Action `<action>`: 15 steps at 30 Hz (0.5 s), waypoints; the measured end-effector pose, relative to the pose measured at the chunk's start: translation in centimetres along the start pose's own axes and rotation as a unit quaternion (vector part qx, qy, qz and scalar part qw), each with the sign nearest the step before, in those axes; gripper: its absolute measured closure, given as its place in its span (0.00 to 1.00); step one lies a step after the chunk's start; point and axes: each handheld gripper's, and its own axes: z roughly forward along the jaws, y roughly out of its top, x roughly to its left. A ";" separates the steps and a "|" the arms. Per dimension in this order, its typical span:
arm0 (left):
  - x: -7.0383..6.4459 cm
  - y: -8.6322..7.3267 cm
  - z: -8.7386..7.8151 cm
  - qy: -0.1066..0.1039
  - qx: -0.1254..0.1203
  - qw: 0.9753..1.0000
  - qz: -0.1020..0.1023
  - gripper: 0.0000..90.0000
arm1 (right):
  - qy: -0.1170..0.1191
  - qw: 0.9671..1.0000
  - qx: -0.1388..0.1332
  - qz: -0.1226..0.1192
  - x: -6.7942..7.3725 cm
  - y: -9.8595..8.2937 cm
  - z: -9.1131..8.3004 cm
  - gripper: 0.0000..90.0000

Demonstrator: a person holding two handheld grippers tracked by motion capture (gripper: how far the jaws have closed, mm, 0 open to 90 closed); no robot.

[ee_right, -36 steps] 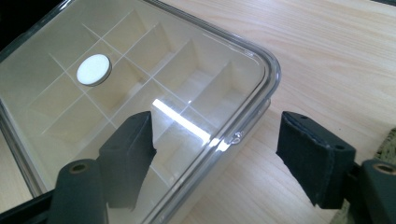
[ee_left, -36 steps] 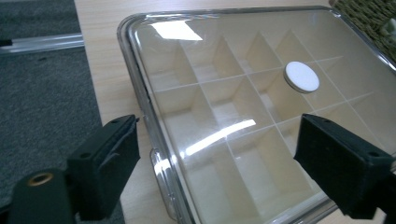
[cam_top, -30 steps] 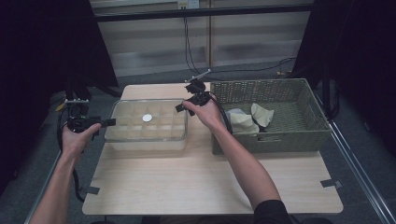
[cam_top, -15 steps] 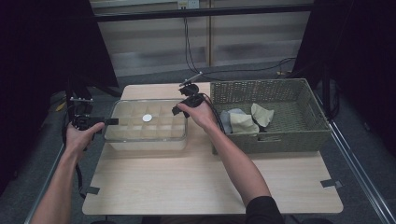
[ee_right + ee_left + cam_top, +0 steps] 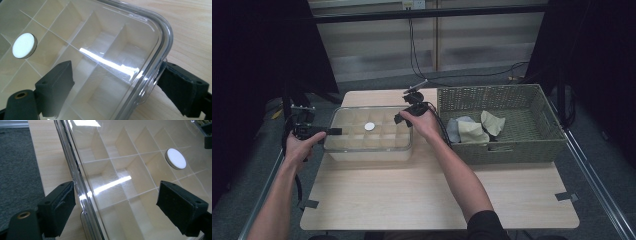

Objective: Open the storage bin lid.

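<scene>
Evidently early: in the high view the lidded clear box point(image 5: 368, 134) sits left of centre on the table point(image 5: 437, 195), left gripper point(image 5: 333, 131) and right gripper point(image 5: 401, 118) at its ends. Left gripper view: jaws wide, straddling the lid's rim, unclamped. Right gripper view: jaws wide around a corner, gripping nothing.

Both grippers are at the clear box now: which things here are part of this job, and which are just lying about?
In the job:
clear divided box, lid on
left gripper, jaws open astride the lid's edge
right gripper, jaws open astride a lid corner

Lying about:
wicker basket
folded cloths inside the basket
tape pieces on the table
</scene>
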 end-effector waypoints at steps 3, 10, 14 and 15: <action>-0.1 -0.1 0.7 -0.003 0.012 1.000 0.001 0.17 | 0.004 1.000 -0.004 0.004 -0.1 0.0 0.2 0.13; -0.1 0.2 0.9 -0.005 0.019 1.000 -0.002 0.17 | 0.013 1.000 -0.010 0.022 -0.3 -0.1 0.4 0.14; 0.1 0.1 0.6 -0.007 0.012 1.000 -0.012 0.23 | 0.012 0.999 -0.010 0.032 -0.2 -0.2 0.3 0.17; 0.2 0.0 0.6 -0.006 0.010 1.000 -0.017 0.24 | 0.012 0.999 -0.013 0.031 -0.3 -0.2 0.3 0.17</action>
